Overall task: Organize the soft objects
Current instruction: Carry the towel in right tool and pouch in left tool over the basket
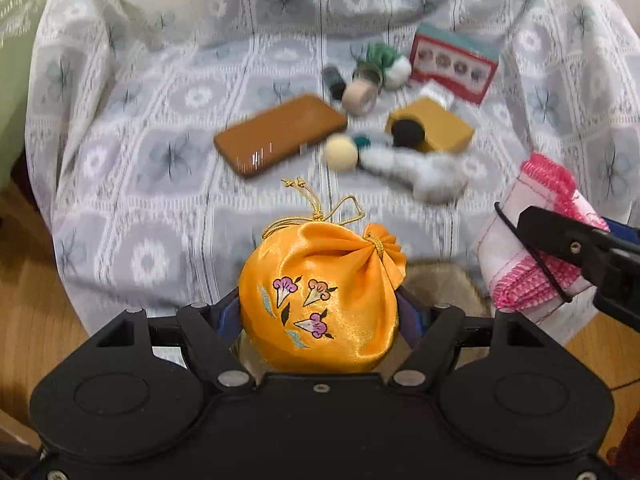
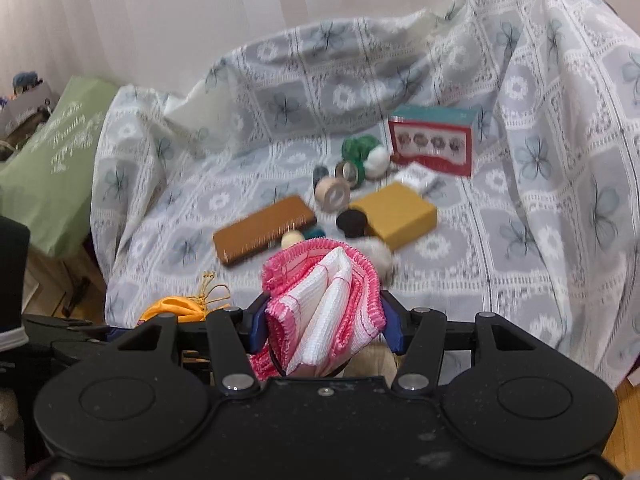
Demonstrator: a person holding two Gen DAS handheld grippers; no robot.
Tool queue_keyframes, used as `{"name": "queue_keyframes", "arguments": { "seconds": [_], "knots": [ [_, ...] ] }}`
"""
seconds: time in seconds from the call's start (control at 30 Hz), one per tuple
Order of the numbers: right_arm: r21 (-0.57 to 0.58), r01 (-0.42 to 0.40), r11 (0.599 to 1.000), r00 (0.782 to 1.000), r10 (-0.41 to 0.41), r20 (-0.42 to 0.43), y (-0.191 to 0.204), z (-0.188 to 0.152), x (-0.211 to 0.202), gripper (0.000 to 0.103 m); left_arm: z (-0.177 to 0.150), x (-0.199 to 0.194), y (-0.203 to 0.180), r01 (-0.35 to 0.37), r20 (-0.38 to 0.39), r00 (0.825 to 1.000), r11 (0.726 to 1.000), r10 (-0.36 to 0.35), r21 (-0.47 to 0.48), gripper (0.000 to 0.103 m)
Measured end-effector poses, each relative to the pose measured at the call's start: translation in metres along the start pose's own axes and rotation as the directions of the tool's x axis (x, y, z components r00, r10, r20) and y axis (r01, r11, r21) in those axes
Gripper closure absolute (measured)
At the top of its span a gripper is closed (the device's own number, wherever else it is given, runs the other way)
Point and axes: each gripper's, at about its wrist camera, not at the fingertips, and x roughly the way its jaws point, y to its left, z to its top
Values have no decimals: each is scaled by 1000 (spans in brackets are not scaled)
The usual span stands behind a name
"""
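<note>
Ahead of my left gripper [image 1: 320, 316] the patterned cover [image 1: 168, 208] lay bare on the near and left side, giving open passage there. Farther in, a brown flat case [image 1: 280, 134], a tape roll [image 1: 359, 97], a mustard box [image 1: 434, 124] and a white fluffy toy [image 1: 420, 172] crowded the middle, nearly touching. A red picture box [image 1: 454, 64] closed the back. My right gripper [image 2: 322, 326] had bare cover to its right.

tape roll [image 1: 359, 97] between case [image 1: 280, 134] and box [image 1: 434, 124].

Right gripper [image 2: 322, 330] clamps folded pink-white cloth [image 2: 324, 308] above patterned sheet [image 2: 500, 240].
</note>
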Motion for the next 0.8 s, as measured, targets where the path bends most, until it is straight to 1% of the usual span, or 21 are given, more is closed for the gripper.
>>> {"name": "queue_keyframes", "arguments": {
  "seconds": [0.2, 0.37, 0.5, 0.8],
  "knots": [
    [3, 10, 1000, 997, -10, -82, -3, -25, 6, 49, -23, 12, 4, 2, -75, 997, 1000, -4, -20, 33],
    [9, 22, 1000, 991, -21, -134, -4, -39, 11, 49, -36, 14, 6, 0, -100, 995, 1000, -3, -22, 33],
    [4, 28, 1000, 985, -27, -169, -5, -46, 16, 49, -40, 17, 7, 14, -119, 993, 1000, -17, -28, 33],
    [-5, 32, 999, 975, -32, -221, -4, -49, 27, 49, -45, 33, 9, 11, -176, 984, 999, -19, -45, 33]
  ]
}}
